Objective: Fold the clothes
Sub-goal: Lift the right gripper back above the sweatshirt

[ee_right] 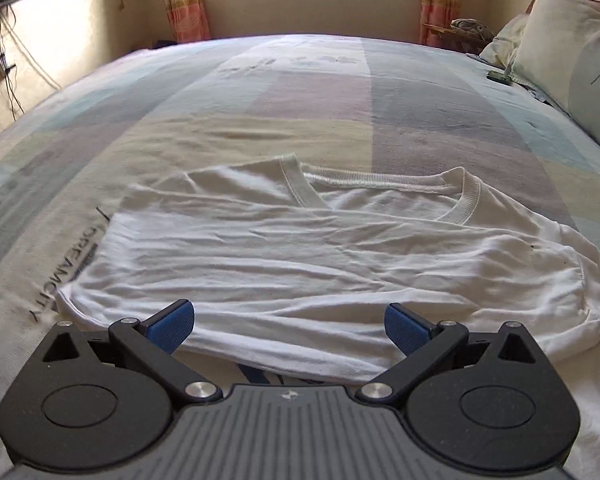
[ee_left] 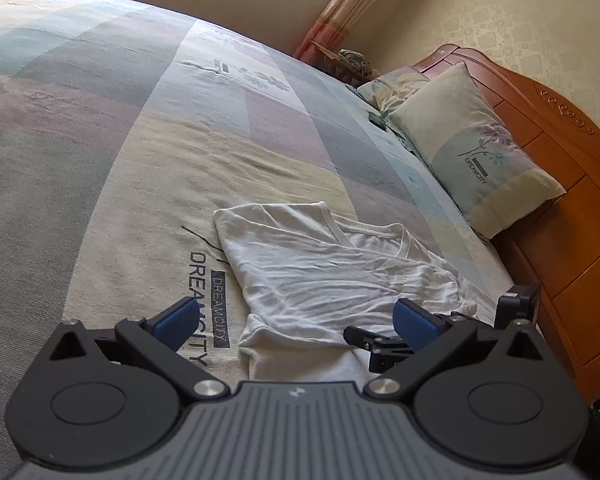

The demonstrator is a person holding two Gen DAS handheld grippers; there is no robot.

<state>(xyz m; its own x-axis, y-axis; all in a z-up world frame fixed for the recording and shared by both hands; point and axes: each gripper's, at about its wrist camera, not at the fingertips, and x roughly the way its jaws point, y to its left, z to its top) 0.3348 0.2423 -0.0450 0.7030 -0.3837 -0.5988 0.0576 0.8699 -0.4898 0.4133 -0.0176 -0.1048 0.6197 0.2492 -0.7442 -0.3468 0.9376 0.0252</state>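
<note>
Two grippers with black linkages and ribbed blue pads hang over a white T-shirt [ee_right: 300, 256] lying on a bed [ee_left: 100, 140]. Its thin cotton is finely creased all over, with a ribbed collar [ee_right: 466, 200] and one side already turned in, so the collar band [ee_right: 294, 184] doubles across the chest. It lies on the near part of the pastel patchwork bedspread, partly covering the printed word DREAMCITY [ee_left: 204, 304]. Both the left gripper [ee_left: 296, 320] and the right gripper [ee_right: 290, 326] have their jaws spread wide with nothing between the pads. A smooth printed pillow [ee_left: 472, 148] leans on the glossy carved wooden headboard [ee_left: 560, 128]. Beyond the left gripper's right finger, the other tool's black frame covers part of the shirt's hem. A small dark item [ee_right: 498, 77] by the pillows is too small to identify.
</note>
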